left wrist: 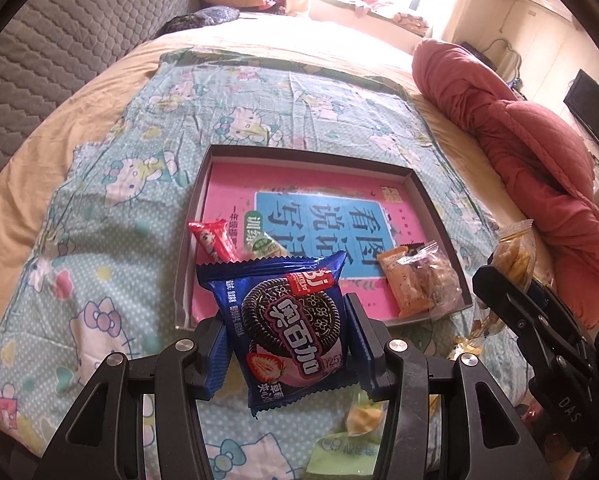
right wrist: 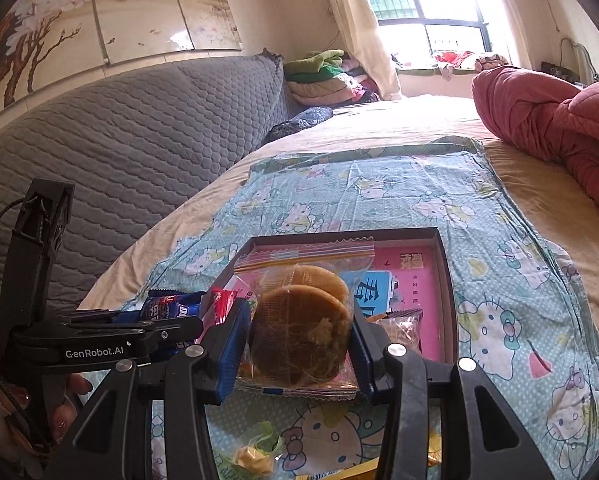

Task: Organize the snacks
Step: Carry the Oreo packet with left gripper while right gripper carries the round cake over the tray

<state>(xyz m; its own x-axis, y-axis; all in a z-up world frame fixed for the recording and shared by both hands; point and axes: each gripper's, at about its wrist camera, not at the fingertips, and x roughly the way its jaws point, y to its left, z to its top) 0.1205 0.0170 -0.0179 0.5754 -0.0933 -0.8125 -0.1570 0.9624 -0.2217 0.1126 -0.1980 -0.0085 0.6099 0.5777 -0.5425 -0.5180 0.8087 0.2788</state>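
My left gripper (left wrist: 285,350) is shut on a blue sandwich-cookie packet (left wrist: 289,324), held above the near edge of the shallow grey box (left wrist: 439,216). A pink book (left wrist: 299,216) lines the box; a red candy stick (left wrist: 215,240), a small green packet (left wrist: 265,246) and an orange-and-clear biscuit bag (left wrist: 419,284) lie in it. My right gripper (right wrist: 299,354) is shut on a clear bag of round brown cakes (right wrist: 303,320), also just before the box (right wrist: 445,280). The left gripper (right wrist: 147,320) with its blue packet (right wrist: 167,308) shows at left in the right wrist view. The right gripper (left wrist: 511,280) appears at right in the left wrist view.
The box rests on a cartoon-cat sheet (left wrist: 111,208) spread on a bed. Loose green and yellow wrapped snacks (left wrist: 351,436) lie on the sheet under the grippers. A rolled red quilt (left wrist: 539,152) lies at the right, a grey quilted headboard (right wrist: 119,140) at the left. A hand (right wrist: 3,404) holds the left gripper.
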